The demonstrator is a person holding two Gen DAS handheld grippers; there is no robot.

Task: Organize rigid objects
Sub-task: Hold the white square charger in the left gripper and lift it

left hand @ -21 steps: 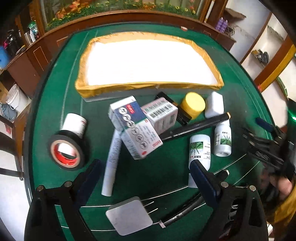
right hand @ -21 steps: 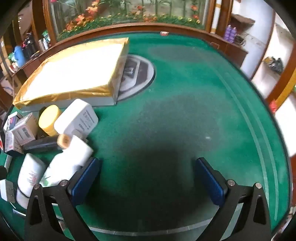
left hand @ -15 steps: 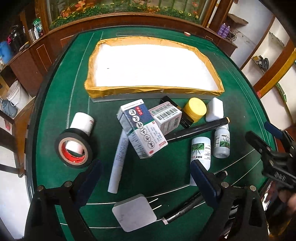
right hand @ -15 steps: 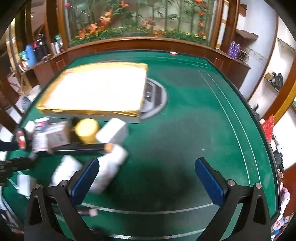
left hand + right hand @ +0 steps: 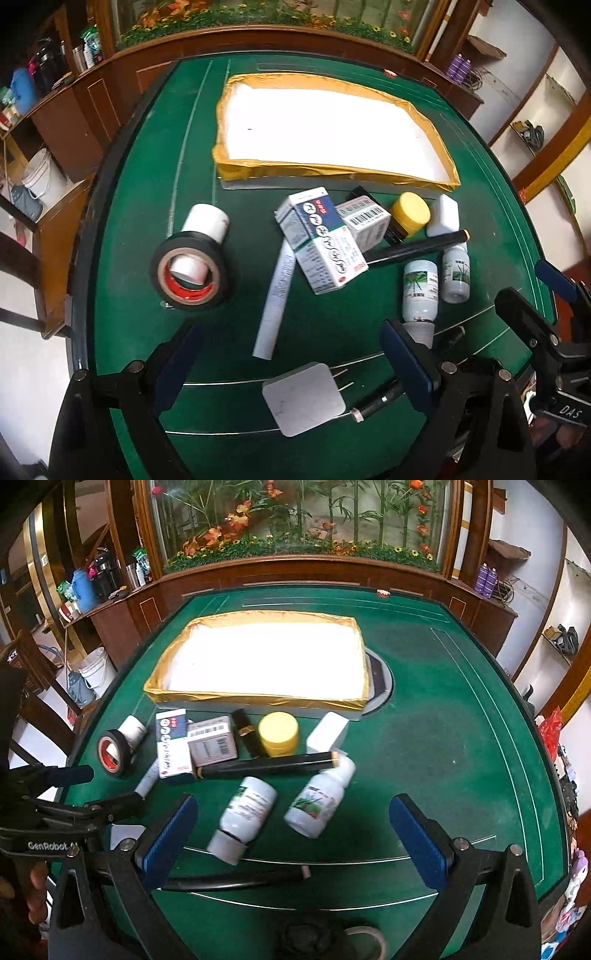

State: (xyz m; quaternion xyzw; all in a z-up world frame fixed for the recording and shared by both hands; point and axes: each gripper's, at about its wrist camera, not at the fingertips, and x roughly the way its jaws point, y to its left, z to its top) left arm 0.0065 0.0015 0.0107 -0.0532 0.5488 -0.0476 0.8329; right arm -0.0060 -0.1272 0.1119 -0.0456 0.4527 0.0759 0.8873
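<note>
A shallow gold-edged tray (image 5: 332, 173) with a white floor lies at the back of the green table. In front of it are a blue-and-white medicine box (image 5: 321, 240), a barcode box (image 5: 365, 221), a yellow-lidded jar (image 5: 410, 218), a white block (image 5: 443, 219), a black marker (image 5: 417, 247), two white bottles (image 5: 421, 291) (image 5: 314, 805), a white tube (image 5: 277, 295) and a black tape roll (image 5: 192, 273). My left gripper (image 5: 290, 328) hangs open above a grey plug adapter (image 5: 303, 402). My right gripper (image 5: 291, 801) is open over the bottles, holding nothing.
A white cylinder (image 5: 205, 221) stands behind the tape roll. A thin black pen (image 5: 236, 880) lies near the table's front edge. Bare green felt (image 5: 443, 738) spreads to the right of the objects. A wooden ledge and shelves ring the table.
Both grippers have drawn back and up from the table. The right view has swung left, bringing the pile of objects and the tray to its centre. No object has moved.
</note>
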